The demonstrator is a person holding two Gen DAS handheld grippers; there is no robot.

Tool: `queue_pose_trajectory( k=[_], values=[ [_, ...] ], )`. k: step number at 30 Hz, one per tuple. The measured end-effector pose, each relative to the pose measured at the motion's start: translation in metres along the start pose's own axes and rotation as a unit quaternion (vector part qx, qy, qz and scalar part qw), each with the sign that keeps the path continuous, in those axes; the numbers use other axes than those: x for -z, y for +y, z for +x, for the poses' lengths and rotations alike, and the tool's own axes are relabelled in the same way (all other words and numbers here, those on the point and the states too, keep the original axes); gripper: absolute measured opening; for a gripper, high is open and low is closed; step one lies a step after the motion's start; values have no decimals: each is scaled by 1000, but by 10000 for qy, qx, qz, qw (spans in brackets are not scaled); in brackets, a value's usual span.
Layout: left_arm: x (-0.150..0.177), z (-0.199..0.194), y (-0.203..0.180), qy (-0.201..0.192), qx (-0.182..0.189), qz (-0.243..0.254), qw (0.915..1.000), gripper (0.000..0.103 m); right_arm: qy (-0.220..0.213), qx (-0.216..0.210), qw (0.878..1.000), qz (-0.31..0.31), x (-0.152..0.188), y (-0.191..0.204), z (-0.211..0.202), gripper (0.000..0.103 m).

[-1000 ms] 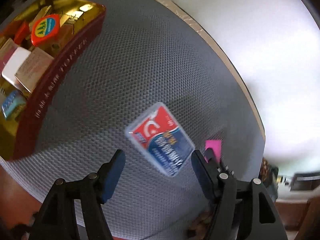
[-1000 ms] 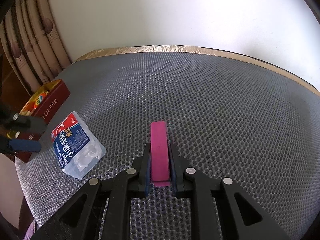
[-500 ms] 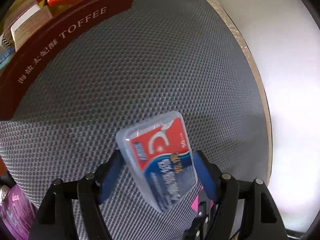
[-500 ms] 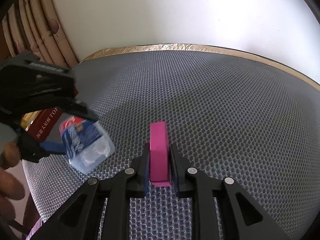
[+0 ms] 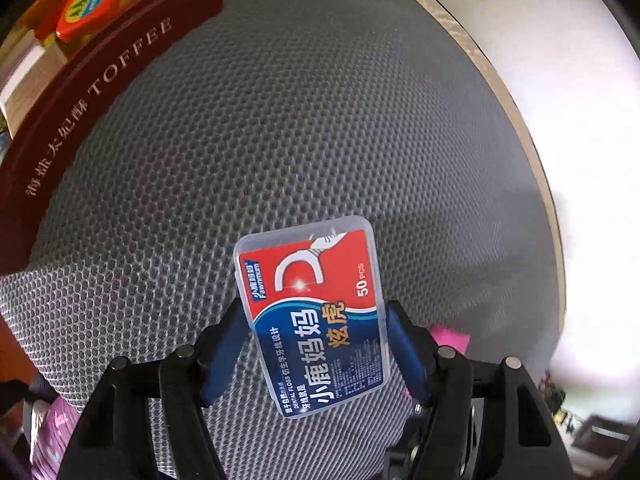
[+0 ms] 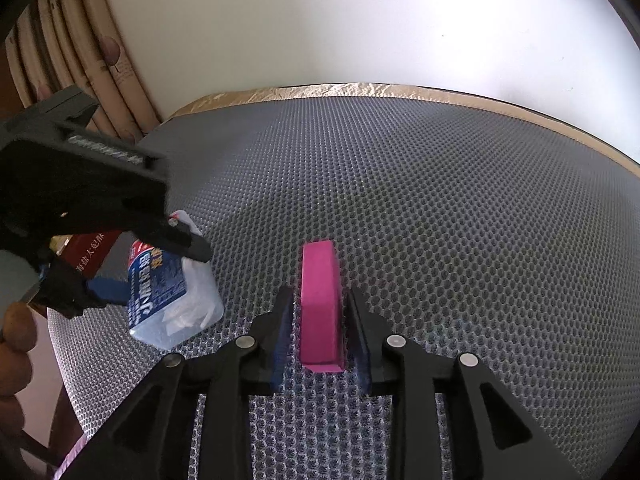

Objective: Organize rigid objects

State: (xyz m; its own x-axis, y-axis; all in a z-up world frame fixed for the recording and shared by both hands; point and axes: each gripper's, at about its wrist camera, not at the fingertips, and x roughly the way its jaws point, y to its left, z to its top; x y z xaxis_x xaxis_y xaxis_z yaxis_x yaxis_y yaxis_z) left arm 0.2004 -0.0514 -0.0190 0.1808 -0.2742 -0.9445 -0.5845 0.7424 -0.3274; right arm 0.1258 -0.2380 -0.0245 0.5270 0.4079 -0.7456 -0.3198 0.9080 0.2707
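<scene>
A clear dental floss box (image 5: 316,320) with a red and blue label sits between the blue pads of my left gripper (image 5: 315,310). The jaws are closing and both pads touch its long sides. From the right wrist view the same box (image 6: 172,292) sits tilted in the left gripper (image 6: 160,272), low over the grey mesh mat. A pink block (image 6: 318,320) stands on edge on the mat between the fingers of my right gripper (image 6: 320,294). Those jaws are opening, with a gap on each side of the block. The block's corner (image 5: 452,338) shows behind the left gripper's right finger.
A dark red toffee tin (image 5: 80,120) holding an orange packet (image 5: 88,4) and several other small items stands at the mat's left end. The mat (image 6: 440,200) ends at a gold-edged rim below a white wall. Curtains (image 6: 80,60) hang at the left. A hand (image 6: 16,340) grips the left tool.
The left gripper came down over the floss box and closed its pads onto the sides. The right jaws spread apart from the pink block, which stays on the mat.
</scene>
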Motion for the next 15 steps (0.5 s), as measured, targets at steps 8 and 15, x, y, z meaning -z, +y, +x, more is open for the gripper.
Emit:
queue_pose_trajectory(
  k=[8, 15],
  values=[
    [34, -25, 22, -39, 139, 1107, 9938, 70, 24, 76, 10000, -54, -2, 3, 7, 28],
    [48, -96, 51, -714, 222, 1420, 9870, 70, 52, 150, 9998, -146, 1, 11, 10, 28]
  ],
)
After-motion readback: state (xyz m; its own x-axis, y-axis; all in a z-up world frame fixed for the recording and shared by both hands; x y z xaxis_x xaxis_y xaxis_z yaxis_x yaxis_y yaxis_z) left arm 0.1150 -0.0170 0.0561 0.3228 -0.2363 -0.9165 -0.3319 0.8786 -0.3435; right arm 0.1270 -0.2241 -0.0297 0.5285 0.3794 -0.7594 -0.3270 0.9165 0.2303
